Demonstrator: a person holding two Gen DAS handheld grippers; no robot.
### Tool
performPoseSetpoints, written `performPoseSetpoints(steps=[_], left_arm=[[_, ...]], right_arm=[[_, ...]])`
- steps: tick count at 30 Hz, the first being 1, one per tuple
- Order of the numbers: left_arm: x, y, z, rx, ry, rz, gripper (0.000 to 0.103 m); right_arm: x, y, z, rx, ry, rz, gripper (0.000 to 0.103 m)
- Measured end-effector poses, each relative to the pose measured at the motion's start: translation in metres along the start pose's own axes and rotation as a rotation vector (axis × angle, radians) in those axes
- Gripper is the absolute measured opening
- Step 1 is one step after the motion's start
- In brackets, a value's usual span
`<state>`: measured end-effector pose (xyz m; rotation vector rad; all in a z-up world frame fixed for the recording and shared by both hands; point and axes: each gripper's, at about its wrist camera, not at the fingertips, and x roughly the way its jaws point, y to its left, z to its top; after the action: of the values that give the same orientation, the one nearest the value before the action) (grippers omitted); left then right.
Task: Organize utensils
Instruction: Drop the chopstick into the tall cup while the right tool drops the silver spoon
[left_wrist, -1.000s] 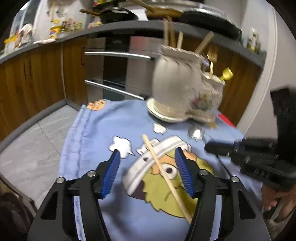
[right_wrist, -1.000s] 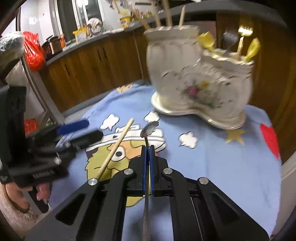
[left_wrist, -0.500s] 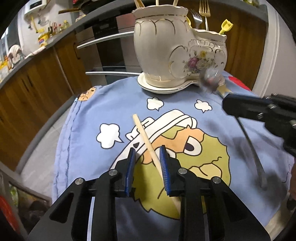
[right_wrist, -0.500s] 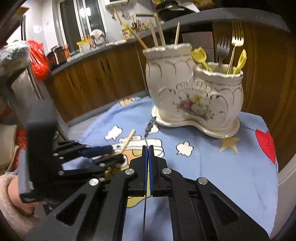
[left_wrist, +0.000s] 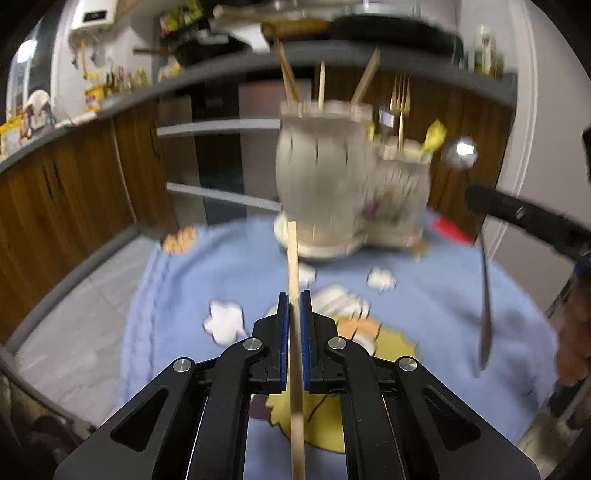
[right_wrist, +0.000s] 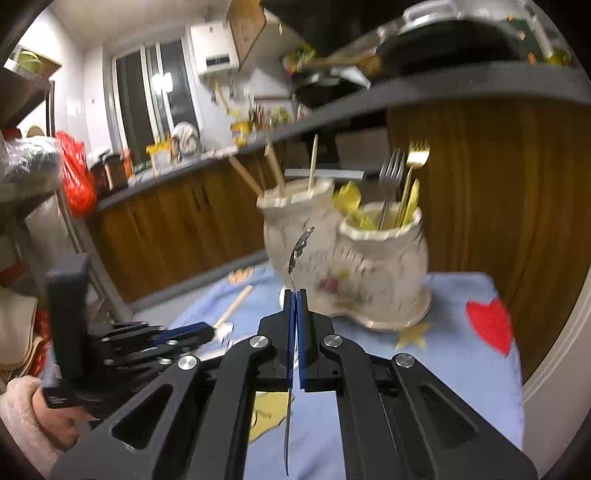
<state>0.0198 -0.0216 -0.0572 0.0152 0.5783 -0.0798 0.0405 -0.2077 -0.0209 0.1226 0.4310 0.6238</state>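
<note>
Utensils are seen in two places: some stand in the holder (left_wrist: 351, 192), and two are gripped. A wooden chopstick (left_wrist: 293, 280) is pinched between the blue pads of the left gripper (left_wrist: 294, 314), whose fingers have just been closing and are now pressed onto it. The stick runs straight forward between the pads, and its far tip is seen against the holder's base. A metal spoon (right_wrist: 297, 251) is pinched by the right gripper (right_wrist: 295, 314), its fingers pressed together on the thin handle; the bowl points up and forward, in front of the holder, and the handle's end hangs below the pads. In the left view the spoon is seen lifted clear of the cloth (left_wrist: 184, 280).

The holder is a cream ceramic piece with two compartments, set on the blue cartoon cloth that covers the worktop. Wooden sticks are noted in the taller compartment; forks (right_wrist: 402, 166) and yellow items are noted in the lower one. In the right view the left gripper is seen at lower left, held by a hand (right_wrist: 44, 417) in a pale fleecy sleeve. Both views are blurred, so finer detail cannot be told.
</note>
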Motion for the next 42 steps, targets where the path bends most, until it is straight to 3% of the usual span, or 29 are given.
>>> performPoseSetpoints(steps=[4,13,19,28,42], left_arm=[[-0.034,0.007,0.017,-0.056,-0.185,-0.023,0.006],[-0.042,0.018,0.095,-0.166,-0.441,-0.181,0.006],[-0.016,0.011,0.143,-0.191,-0.511,-0.248,0.006],[0.025,0.001,0.177,-0.186,-0.571,-0.240,0.006],[0.062,-0.006,0.175,-0.111,-0.621,-0.163,0.006]], right_arm=[[-0.012,0.004,0.011,-0.042,-0.103,-0.082,0.001],[-0.020,-0.008,0.069,-0.062,-0.252,-0.130,0.001],[-0.013,-0.023,0.109,-0.061,-0.324,-0.121,0.001],[0.026,-0.048,0.132,-0.028,-0.338,-0.101,0.001],[0.071,-0.055,0.115,-0.078,-0.292,-0.111,0.001]])
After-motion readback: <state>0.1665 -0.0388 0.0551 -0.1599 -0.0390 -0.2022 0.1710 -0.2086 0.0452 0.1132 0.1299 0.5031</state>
